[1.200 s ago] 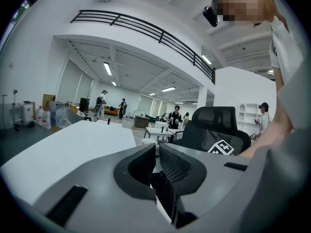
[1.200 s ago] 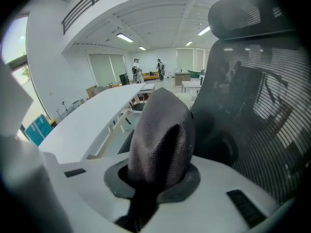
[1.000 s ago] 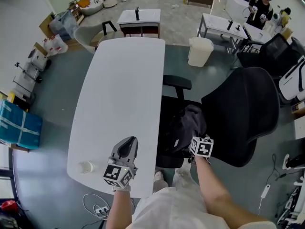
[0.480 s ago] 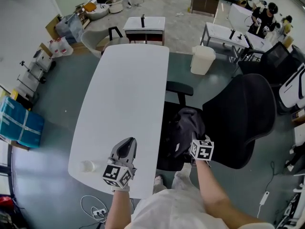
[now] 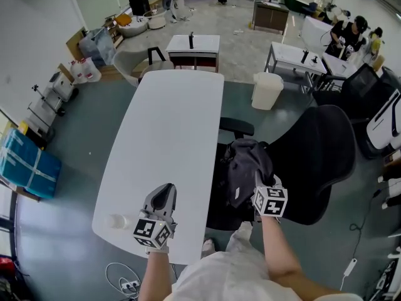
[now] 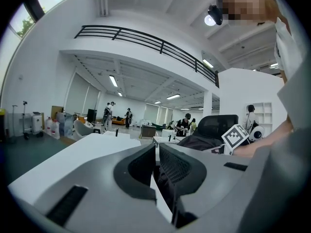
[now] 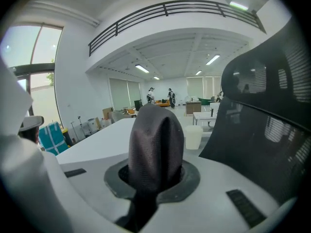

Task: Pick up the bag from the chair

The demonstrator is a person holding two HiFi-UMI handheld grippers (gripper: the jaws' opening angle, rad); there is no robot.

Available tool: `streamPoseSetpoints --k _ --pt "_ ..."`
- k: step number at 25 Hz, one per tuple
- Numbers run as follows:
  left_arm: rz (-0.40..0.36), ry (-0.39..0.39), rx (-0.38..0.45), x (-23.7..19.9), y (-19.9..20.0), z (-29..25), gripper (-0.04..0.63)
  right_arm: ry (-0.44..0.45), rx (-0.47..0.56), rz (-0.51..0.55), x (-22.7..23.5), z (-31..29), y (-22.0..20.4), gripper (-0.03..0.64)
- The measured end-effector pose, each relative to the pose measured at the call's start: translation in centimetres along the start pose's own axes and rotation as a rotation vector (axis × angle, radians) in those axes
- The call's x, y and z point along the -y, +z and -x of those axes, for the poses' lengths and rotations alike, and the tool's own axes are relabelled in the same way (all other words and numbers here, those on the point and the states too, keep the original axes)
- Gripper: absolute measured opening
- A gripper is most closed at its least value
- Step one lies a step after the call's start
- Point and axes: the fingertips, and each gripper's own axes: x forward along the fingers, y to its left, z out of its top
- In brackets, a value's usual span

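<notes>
The right hand-held gripper (image 7: pixel 155 176) is pinching a bunched-up fold of the dark bag (image 5: pixel 246 167). In the right gripper view the mesh fabric is stuffed right between its jaws. The bag is over the seat of the black chair (image 5: pixel 316 158), just off the right edge of the worktop (image 5: pixel 166 137) and close to the armrest (image 5: pixel 237 126). I can't tell if its bottom is clear of the seat yet. The left hand-held gripper (image 5: pixel 163 196) has its jaws pressed together on nothing and hovers over the worktop's near right corner, so it's out of the action.

My take on doing the lift right: it's only a fabric pinch, not a strap, so go straight up and slow so the fold doesn't slide out. A soft bag will probably sag and swing, so get it well above the armrest and the worktop edge before going sideways. If it starts slipping, bring the left one in underneath.
</notes>
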Motion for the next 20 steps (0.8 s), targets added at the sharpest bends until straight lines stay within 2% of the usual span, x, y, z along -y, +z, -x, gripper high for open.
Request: streamPoseSetpoints --k 11,20 --pt "-0.009 0.015 0.049 0.0 1.9 0.3 0.043 0.021 0.177 0.027 -0.1 4.1 6.0 0.055" --pt "-0.015 0.013 0.061 0.0 2.5 0.4 0.043 0.032 0.232 0.014 -0.1 5.7 7.7 0.055"
